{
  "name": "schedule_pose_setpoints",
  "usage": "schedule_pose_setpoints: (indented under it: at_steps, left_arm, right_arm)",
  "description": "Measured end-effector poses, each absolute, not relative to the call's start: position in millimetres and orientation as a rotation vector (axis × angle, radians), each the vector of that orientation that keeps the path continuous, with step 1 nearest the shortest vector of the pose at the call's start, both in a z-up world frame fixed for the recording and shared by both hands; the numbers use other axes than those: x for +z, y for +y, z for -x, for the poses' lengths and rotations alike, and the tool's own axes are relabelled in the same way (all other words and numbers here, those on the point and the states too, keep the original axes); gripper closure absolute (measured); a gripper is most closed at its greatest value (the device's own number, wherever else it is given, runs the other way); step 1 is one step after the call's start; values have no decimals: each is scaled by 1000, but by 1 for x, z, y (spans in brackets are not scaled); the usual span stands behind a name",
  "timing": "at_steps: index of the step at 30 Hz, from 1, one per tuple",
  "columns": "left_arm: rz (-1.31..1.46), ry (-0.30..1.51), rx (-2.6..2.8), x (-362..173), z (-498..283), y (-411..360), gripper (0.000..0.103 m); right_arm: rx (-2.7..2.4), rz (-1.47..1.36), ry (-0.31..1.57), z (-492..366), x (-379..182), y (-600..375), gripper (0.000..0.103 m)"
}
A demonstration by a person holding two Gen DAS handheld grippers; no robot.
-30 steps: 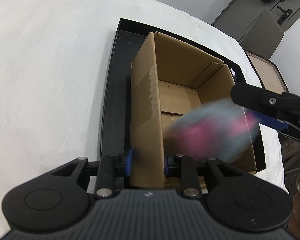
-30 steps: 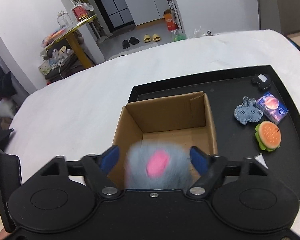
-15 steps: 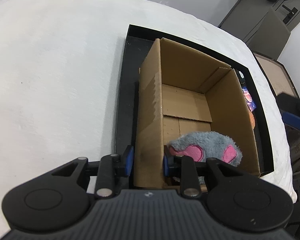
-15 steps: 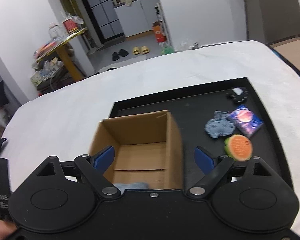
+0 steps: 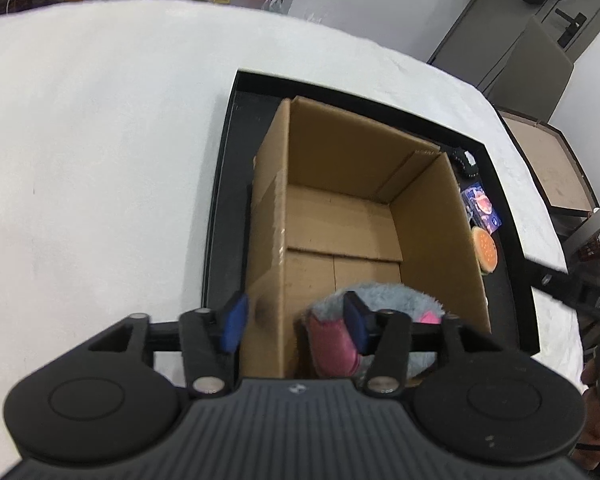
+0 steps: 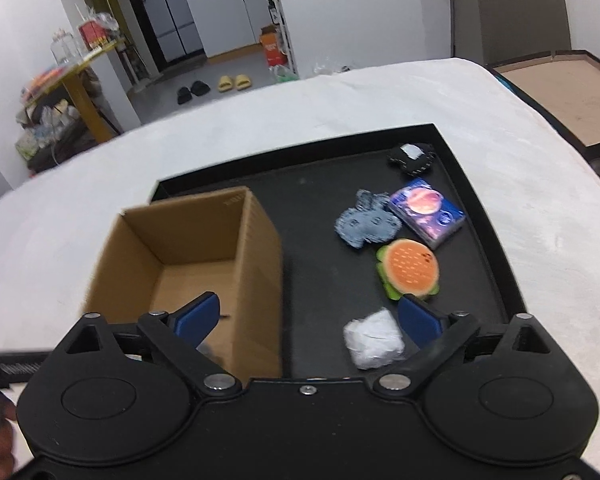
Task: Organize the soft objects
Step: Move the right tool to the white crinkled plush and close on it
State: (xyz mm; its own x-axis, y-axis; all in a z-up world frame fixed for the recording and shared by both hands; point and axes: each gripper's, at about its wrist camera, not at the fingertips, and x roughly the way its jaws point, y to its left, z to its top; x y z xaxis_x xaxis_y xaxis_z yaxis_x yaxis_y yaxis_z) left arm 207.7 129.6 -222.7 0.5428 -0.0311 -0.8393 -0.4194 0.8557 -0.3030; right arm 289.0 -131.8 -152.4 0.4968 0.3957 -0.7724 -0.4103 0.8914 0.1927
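- The white cloth-covered tabletop (image 6: 480,112) carries a shallow black rectangular tray (image 6: 478,216).
- An open brown cardboard box (image 5: 432,216) stands at the tray's left end; the left tongs (image 5: 296,320) straddle its near wall, seemingly gripping it.
- One fluffy grey-and-pink plush toy (image 5: 388,300) already lies inside the box.
- The right tongs (image 6: 308,316), spread wide and empty, hover over the loose items; the next step is likely to close on the crumpled white soft wad (image 6: 374,340) or the orange burger-shaped plush (image 6: 410,270).
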Motion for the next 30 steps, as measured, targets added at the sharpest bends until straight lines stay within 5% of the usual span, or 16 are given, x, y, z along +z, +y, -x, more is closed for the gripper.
schedule_pose_setpoints:
  at_steps: [4, 24, 30]
  left_arm:
    - [507, 952, 271, -220, -212, 126, 34]
    - [502, 1013, 343, -232, -240, 122, 28]
    - [494, 1029, 350, -237, -249, 120, 28]
  right_arm:
    - [462, 38, 961, -295, -166, -139, 5]
    - [481, 37, 1055, -318, -221, -147, 6]
    - [542, 56, 1075, -320, -226, -141, 34]
